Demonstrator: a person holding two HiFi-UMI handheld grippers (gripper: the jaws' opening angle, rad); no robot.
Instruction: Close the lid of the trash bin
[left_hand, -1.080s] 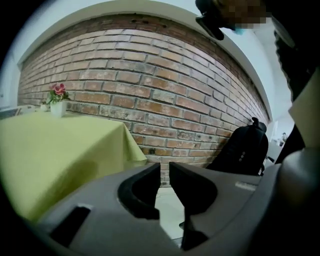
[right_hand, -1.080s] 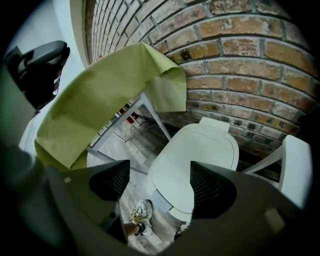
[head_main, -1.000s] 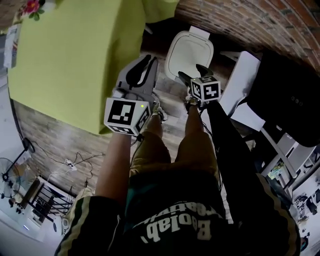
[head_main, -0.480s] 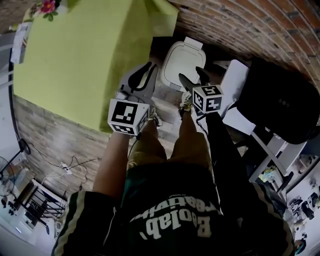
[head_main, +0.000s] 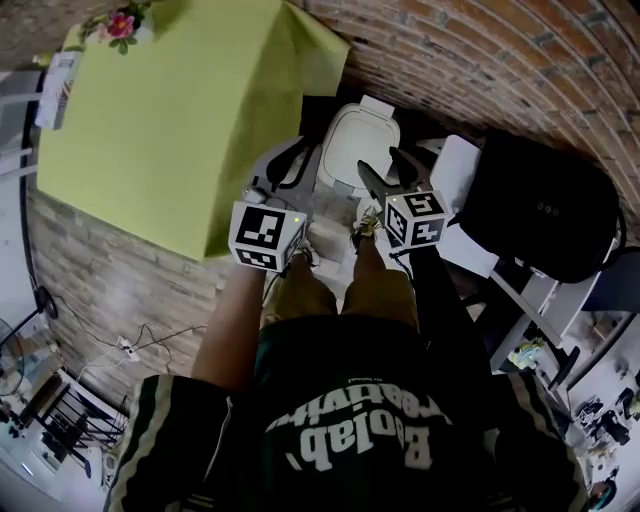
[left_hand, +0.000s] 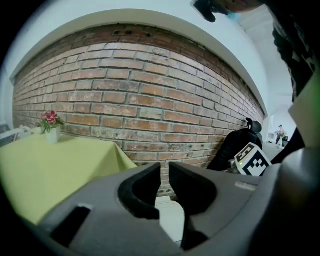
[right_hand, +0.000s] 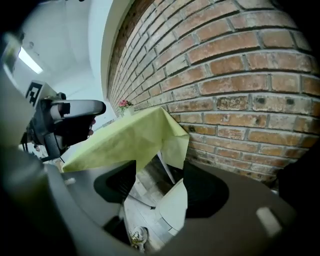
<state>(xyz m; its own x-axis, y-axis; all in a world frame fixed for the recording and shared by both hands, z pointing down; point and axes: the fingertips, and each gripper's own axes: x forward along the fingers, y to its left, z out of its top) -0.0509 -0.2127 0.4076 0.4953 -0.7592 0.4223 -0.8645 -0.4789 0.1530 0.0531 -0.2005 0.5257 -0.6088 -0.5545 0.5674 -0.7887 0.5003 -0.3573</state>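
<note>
The white trash bin stands on the floor against the brick wall, its lid lying flat down. It also shows low between the jaws in the left gripper view and in the right gripper view. My left gripper hangs in the air to the bin's left, jaws only a narrow slit apart with nothing in them. My right gripper is in the air above the bin's right side, clear of the lid. Its jaws have just been closing but still stand apart and hold nothing.
A table under a lime-green cloth fills the left, its corner hanging beside the bin. A black backpack and a white panel sit to the right. The brick wall runs behind. My legs and shoes are just in front of the bin.
Both grippers have risen away from the bin, the right one more. The bin looks smaller and farther below. The right jaws have narrowed; the left jaws look the same.
</note>
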